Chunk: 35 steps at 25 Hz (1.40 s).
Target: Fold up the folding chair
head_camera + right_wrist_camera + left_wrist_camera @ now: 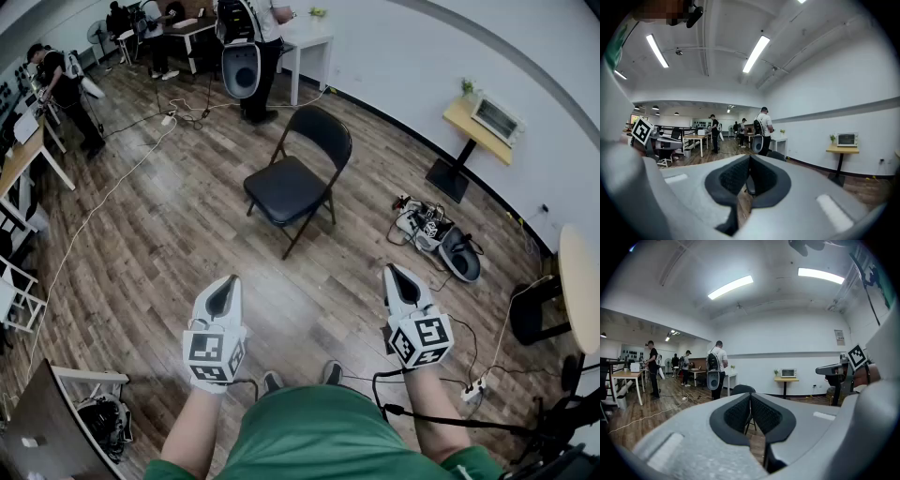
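Head view, floor: brown wood planks (169, 253) run across the whole room, with thin cables (94, 211) trailing over them at the left.
Room: a white wall (422, 56) curves along the far side. A person (251, 28) with a backpack stands near it, and others work at desks in the far left corner.
Surface: a small yellow one (461, 117) on a single post stands by the wall and carries a small oven (495, 117). A white table (309, 42) stands beside the person.
Floor clutter: a heap of gear (436, 234) lies to the right of the chair.
Folding chair: the black chair (291, 187) stands open on its legs in the middle of the floor, well apart from both grippers.
Left gripper: the jaws (223, 286) are closed together with nothing between them, and it is held roughly level, facing the chair.
Right gripper: the jaws (398, 277) are also pressed together and empty.
Ceiling: long strip lights (730, 287) show in the left gripper view.
Writing: each marker cube (214, 354) bears black-and-white square patterns and no words. A notice (839, 337) on the wall is too small to read.
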{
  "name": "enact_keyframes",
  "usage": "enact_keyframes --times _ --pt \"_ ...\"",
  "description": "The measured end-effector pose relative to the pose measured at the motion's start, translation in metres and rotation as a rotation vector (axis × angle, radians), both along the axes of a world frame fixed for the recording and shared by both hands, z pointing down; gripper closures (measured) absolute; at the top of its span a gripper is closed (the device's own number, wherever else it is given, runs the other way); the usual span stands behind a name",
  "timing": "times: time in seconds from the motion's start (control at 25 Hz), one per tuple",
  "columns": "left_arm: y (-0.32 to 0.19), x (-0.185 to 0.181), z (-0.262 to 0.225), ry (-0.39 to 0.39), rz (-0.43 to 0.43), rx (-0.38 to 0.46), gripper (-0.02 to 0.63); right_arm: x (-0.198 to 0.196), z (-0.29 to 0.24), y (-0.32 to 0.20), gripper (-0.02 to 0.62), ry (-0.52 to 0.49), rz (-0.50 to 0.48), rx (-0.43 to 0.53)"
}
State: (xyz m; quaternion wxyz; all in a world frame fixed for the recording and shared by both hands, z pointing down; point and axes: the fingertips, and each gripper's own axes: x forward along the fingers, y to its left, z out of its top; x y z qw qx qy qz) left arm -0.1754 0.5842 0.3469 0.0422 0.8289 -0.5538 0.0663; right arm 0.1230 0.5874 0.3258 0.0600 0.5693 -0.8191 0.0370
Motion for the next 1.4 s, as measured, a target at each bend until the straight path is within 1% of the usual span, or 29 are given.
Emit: enact_keyframes --times 0.12,0.24,0.44,0.52,0.72,0.84,0.96,1.04,1.12,1.28,1.4 --pt "0.004 0.001 0.0 0.004 -0.017 -0.001 0.594 0.003 0.002 0.004 0.592 -0.003 -0.007 -0.006" --pt "0.006 0.009 0.003 0.005 -0.027 -0.01 0.594 0.014 0.008 0.006 0.592 -0.007 -0.009 -0.017" --pt "0.002 0.029 0.007 -0.006 -0.049 -0.022 0.594 0.039 0.015 -0.001 0.592 -0.059 -0.016 -0.037" --pt "0.001 0.036 0.009 -0.007 -0.065 -0.029 0.594 0.048 0.02 -0.003 0.592 -0.08 -0.032 -0.056" --pt "-0.003 0.068 0.018 -0.013 -0.111 -0.054 0.594 0.073 0.032 -0.012 0.592 -0.079 -0.099 -0.087" --pt "-0.005 0.092 0.025 -0.012 -0.125 -0.071 0.594 0.084 0.044 -0.019 0.592 -0.068 -0.147 -0.111" --pt "-0.005 0.109 0.027 -0.026 -0.13 -0.084 0.594 0.094 0.055 -0.031 0.592 -0.073 -0.171 -0.138" --pt "-0.005 0.109 0.025 -0.044 -0.137 -0.086 0.594 0.096 0.059 -0.04 0.592 -0.088 -0.178 -0.15" --pt "-0.007 0.101 0.025 -0.058 -0.159 -0.091 0.594 0.093 0.061 -0.048 0.592 -0.102 -0.185 -0.152" --pt "-0.017 0.082 0.027 -0.057 -0.207 -0.104 0.594 0.084 0.063 -0.062 0.592 -0.109 -0.207 -0.159" --pt "-0.033 0.082 0.03 -0.058 -0.188 -0.109 0.594 0.083 0.066 -0.076 0.592 -0.099 -0.192 -0.173"
